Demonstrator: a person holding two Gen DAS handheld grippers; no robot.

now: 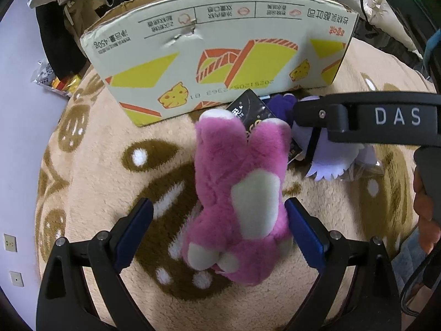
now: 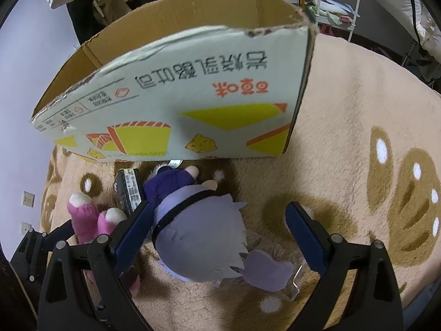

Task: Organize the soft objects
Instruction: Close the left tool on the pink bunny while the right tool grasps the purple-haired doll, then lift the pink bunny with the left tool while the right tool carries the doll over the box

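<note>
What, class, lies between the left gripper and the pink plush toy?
Nothing visible. The pink plush lies on the blanket already between the left gripper's open fingers; the black packet sits beyond it, by the box.

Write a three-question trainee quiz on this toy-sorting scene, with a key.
1. True or false: the pink plush toy already lies inside the cardboard box.
2. Which toy sits between the fingers of the right gripper? A) pink plush toy B) purple doll C) black packet
3. Fill in: both grippers, including the left gripper, are ____ (open or shut).

Key: 1 false, it lies on the beige blanket in front of the box. 2 B. 3 open.
</note>
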